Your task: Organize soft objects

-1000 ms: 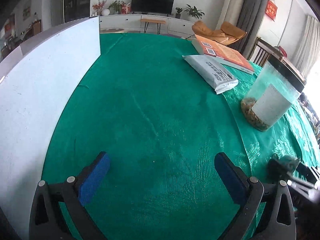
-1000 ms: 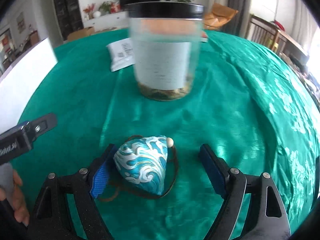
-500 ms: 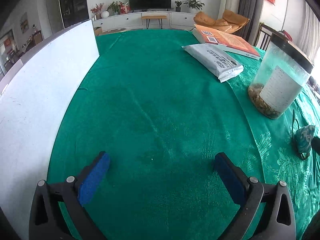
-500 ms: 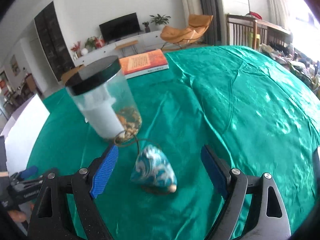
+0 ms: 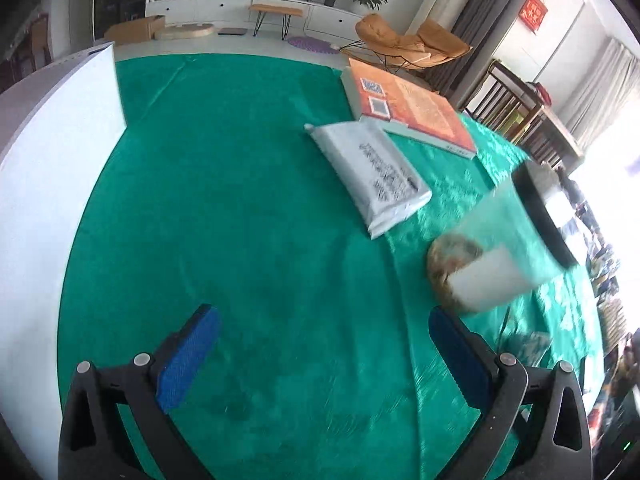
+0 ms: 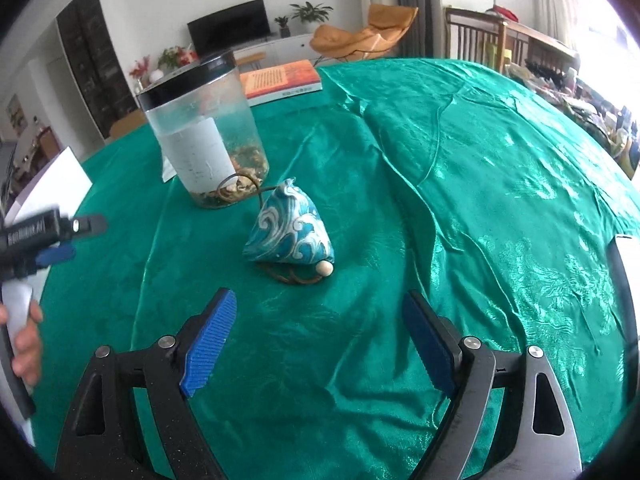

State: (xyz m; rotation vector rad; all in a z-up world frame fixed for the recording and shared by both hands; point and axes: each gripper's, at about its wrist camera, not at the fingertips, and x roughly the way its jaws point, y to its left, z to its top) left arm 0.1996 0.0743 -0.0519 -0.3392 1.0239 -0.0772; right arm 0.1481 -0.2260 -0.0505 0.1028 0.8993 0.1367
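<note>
A small pyramid-shaped pouch (image 6: 289, 233) of blue cloth with a white wave pattern stands on the green tablecloth (image 6: 460, 184), a brown cord and a wooden bead (image 6: 323, 268) at its base. My right gripper (image 6: 318, 342) is open, a short way in front of the pouch and not touching it. In the left wrist view the pouch (image 5: 530, 346) shows blurred at the right edge. My left gripper (image 5: 324, 354) is open over bare cloth, nothing between its fingers. From the right wrist view, the left gripper (image 6: 60, 236) shows at the far left, held by a hand (image 6: 24, 344).
A clear jar (image 6: 206, 136) with a black lid and a white label stands just behind the pouch. A white packet (image 5: 370, 172) and an orange book (image 5: 408, 106) lie farther back. A white board (image 5: 52, 168) stands along the table's left side. Chairs stand beyond the table.
The right gripper has drawn back and let the pouch go; the pouch now stands farther ahead of the fingers. The left gripper's view has swung right, nearer the jar.
</note>
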